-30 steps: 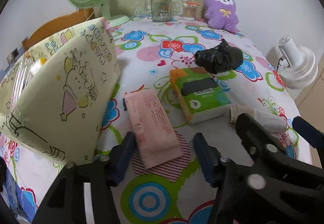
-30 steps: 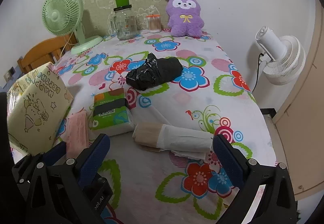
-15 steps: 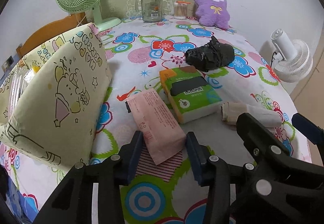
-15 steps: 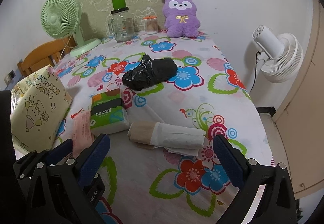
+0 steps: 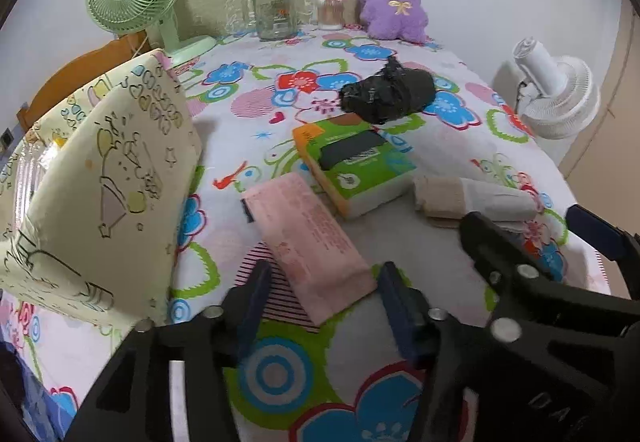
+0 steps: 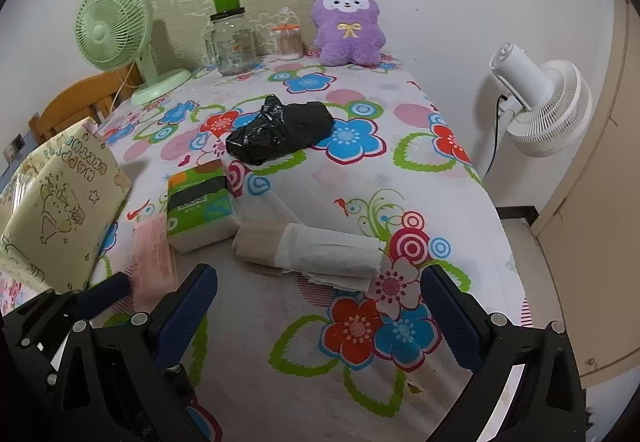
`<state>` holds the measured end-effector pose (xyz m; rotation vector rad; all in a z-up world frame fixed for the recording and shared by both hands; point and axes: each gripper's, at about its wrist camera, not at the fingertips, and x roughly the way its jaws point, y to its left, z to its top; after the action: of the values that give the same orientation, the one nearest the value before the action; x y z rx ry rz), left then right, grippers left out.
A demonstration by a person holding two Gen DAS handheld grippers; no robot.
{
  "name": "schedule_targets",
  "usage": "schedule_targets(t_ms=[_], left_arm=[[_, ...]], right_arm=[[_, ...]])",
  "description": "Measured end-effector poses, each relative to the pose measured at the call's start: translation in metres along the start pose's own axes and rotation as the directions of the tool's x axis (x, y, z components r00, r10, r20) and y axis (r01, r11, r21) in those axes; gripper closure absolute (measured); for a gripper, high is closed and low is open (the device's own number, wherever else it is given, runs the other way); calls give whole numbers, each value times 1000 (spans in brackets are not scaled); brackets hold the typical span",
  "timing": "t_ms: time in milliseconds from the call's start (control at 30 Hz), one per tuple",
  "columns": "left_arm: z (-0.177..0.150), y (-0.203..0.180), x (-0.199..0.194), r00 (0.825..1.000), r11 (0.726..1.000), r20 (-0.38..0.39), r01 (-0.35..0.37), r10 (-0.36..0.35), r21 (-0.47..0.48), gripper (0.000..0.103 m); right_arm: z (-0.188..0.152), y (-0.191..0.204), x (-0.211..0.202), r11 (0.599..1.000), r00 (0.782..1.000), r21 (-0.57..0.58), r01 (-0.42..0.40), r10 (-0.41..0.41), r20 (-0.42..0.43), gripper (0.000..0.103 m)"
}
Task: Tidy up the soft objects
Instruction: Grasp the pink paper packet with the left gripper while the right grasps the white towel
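A pink flat pack (image 5: 308, 242) lies on the flowered tablecloth, its near end between the fingers of my left gripper (image 5: 324, 282). The jaws are opening, and the left pad stands clear of the pack. Beyond it lie a green tissue pack (image 5: 356, 162), a black plastic bundle (image 5: 388, 94) and a roll of beige and white paper (image 5: 472, 198). My right gripper (image 6: 318, 282) stands wide open just short of that paper roll (image 6: 316, 254), holding nothing. A yellow cartoon gift bag (image 5: 108, 182) stands open at the left.
At the back of the table are a purple plush toy (image 6: 348, 26), a glass jar (image 6: 232, 42), a small container of sticks (image 6: 288, 42) and a green fan (image 6: 116, 26). A white fan (image 6: 540, 106) stands on the floor past the right edge. A wooden chair (image 6: 76, 102) is behind the bag.
The left jaws narrowed around the pink pack's near end half a second ago and have now spread apart again. The right gripper has hardly moved.
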<state>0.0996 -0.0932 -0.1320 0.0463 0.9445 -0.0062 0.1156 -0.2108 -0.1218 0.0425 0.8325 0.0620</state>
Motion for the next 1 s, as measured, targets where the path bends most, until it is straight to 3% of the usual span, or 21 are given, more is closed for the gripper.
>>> schedule_targets(t_ms=[300, 367, 400, 467, 667, 733, 800, 1000], left_arm=[[11, 2, 10, 1000, 999, -4, -28, 28, -34, 29], [13, 0, 11, 1000, 999, -1, -23, 23, -32, 37], [14, -2, 11, 1000, 1000, -1, -13, 12, -24, 46], [15, -5, 11, 1000, 1000, -3, -5, 5, -12, 51], [15, -9, 10, 1000, 1000, 14, -7, 6, 30, 57], [13, -12, 9, 1000, 998, 24, -10, 9, 56, 59], [13, -13, 8, 999, 997, 29, -17, 15, 76, 61], [9, -14, 3, 1000, 995, 22, -10, 8, 101, 63]], right_arm=[[12, -5, 19, 1000, 1000, 18, -12, 12, -21, 0], [15, -6, 24, 1000, 999, 21, -8, 9, -31, 0], [16, -7, 27, 1000, 999, 23, -6, 7, -39, 1], [17, -7, 32, 1000, 998, 25, -7, 8, -56, 4], [17, -4, 37, 1000, 995, 8, -6, 7, -96, 30], [15, -3, 35, 1000, 996, -1, -2, 2, -89, 48], [14, -2, 33, 1000, 996, -14, -7, 6, -88, 58], [9, 1, 27, 999, 995, -33, -28, 25, -94, 68]])
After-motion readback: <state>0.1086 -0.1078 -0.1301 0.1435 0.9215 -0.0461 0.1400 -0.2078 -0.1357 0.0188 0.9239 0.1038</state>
